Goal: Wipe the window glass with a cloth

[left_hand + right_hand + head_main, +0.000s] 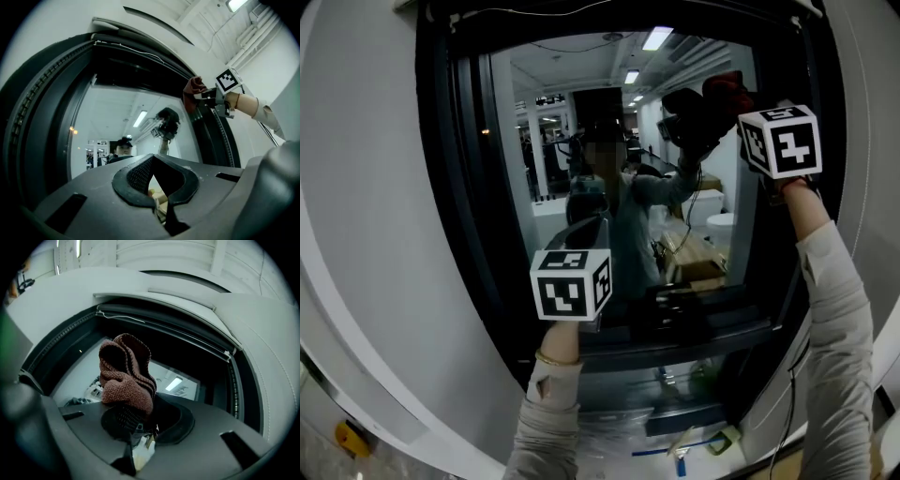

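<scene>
R gripper (752, 111) is up at the top-right of the window glass (562, 103), jaws clamped on a brown knit cloth (126, 376). The cloth sticks out bunched past the jaw tips, right by the glass and near the right side of the dark frame (455, 187). Can't tell if it's actually touching the pane. In the left gripper view, cloth and R gripper show high up against the frame's right edge.

L gripper (589, 232) sits lower, approx mid-pane near the bottom edge, pointing at the glass. Its jaws are closed together w/ nothing between them.

The glass mirrors the room: ceiling lights, and the person w/ both arms raised. White wall (366, 187) surrounds the frame. Grey sleeve (839, 309) covers the R arm.
</scene>
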Available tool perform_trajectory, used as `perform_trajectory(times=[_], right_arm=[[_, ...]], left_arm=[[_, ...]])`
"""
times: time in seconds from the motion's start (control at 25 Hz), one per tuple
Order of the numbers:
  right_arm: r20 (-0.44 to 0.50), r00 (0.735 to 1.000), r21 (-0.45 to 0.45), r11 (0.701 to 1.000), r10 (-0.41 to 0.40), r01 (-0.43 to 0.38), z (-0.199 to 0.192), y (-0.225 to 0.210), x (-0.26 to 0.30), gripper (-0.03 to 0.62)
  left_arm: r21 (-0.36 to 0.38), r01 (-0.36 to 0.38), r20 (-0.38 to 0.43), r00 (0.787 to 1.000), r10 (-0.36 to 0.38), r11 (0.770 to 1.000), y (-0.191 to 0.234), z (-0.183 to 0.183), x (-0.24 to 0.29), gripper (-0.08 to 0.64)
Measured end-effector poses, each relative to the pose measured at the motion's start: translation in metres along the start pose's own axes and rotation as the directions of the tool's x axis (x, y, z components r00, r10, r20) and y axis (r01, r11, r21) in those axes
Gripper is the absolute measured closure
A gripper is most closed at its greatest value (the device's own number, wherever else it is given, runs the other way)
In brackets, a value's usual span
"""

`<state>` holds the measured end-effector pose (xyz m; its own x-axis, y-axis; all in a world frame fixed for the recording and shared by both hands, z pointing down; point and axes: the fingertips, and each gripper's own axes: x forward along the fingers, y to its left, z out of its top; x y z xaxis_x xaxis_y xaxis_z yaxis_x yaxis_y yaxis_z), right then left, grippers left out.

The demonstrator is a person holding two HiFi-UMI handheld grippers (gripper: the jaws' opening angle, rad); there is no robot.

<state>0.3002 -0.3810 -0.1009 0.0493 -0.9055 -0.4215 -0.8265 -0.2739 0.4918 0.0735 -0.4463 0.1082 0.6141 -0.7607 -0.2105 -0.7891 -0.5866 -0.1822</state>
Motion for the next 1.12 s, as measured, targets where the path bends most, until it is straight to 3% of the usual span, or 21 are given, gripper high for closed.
perform_trajectory(times=[0.28,0.48,0.68,0.92,1.12], right_arm=[[0.124,0.971,0.043,0.976,0.205,-0.212,0.038,0.099,-0.032,0.549],[0.175,0.919,0.049,0.93,0.352,-0.365,0.055,0.187,-0.05,0.549],[0.193,0.855,0.061,0.864,0.482,-0.5,0.064,0.273,-0.054,0.549],[0.182,0.805,0.06,0.811,0.565,-0.582,0.075,0.358,-0.044,0.549],[0.135,0.8,0.091,0.796,0.585,-0.598,0.072,0.392,-0.022,0.549]], left_arm=[[-0.019,-0.067,-0.016,0.998,0.067,0.998,0.026,-0.018,-0.044,0.557],[-0.025,-0.117,-0.044,0.992,0.116,0.993,0.043,-0.032,-0.076,0.557],[-0.028,-0.157,-0.074,0.985,0.155,0.987,0.058,-0.047,-0.098,0.557],[-0.034,-0.187,-0.101,0.978,0.183,0.982,0.073,-0.065,-0.112,0.557],[-0.026,-0.203,-0.127,0.972,0.198,0.979,0.08,-0.079,-0.115,0.557]])
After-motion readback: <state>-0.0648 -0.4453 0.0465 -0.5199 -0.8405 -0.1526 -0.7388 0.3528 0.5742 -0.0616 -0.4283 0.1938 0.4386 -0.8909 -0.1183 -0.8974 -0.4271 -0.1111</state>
